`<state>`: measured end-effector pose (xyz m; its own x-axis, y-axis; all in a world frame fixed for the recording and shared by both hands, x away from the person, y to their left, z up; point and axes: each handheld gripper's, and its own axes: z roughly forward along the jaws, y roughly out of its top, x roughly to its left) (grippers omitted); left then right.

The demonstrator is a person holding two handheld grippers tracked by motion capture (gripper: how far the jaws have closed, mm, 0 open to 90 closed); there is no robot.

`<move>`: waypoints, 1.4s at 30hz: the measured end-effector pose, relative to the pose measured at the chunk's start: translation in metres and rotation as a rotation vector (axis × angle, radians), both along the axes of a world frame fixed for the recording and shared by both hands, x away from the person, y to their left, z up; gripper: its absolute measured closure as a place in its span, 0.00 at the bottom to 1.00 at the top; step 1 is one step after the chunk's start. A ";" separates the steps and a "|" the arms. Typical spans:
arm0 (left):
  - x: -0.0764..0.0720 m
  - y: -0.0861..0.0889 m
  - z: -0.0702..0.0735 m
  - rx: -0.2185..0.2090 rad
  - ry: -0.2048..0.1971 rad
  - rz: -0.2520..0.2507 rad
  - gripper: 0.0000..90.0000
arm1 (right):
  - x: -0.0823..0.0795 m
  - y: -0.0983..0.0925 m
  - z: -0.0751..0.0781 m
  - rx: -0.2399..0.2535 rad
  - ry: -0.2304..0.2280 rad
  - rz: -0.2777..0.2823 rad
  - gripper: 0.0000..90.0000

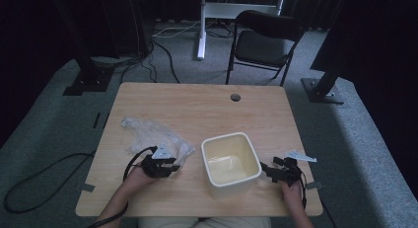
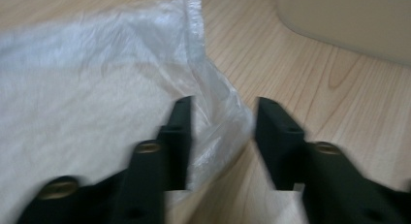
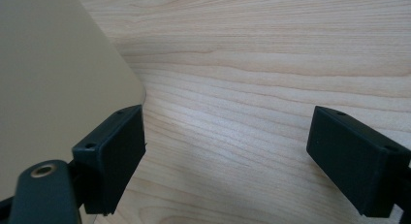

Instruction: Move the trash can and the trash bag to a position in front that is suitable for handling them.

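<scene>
My left hand-held gripper [image 2: 220, 136] straddles the plastic bag [image 2: 97, 88] edge, half-open; I'd close squarely on it, right hand-held gripper [image 3: 228, 156] wide beside the bin [image 1: 229, 161]

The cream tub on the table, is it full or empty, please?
Empty: the cream tub shows only its bare inner floor in the high view.

A black folding chair [image 1: 263, 40] stands on grey carpet [image 1: 355, 134] behind the wooden table [image 1: 197, 104], the room dim.
</scene>
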<state>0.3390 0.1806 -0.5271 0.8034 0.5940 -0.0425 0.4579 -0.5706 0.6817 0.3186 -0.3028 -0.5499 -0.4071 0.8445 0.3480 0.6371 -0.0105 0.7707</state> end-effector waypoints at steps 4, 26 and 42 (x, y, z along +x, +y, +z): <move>-0.003 0.013 0.012 -0.068 -0.001 0.100 0.52 | 0.000 0.000 0.000 -0.002 0.004 -0.001 0.15; 0.040 -0.066 -0.008 0.058 -0.049 0.245 0.52 | -0.001 -0.002 0.000 0.020 -0.003 0.000 0.15; 0.019 -0.040 -0.011 0.001 -0.059 0.030 0.98 | -0.008 -0.004 0.000 0.018 -0.022 -0.020 0.15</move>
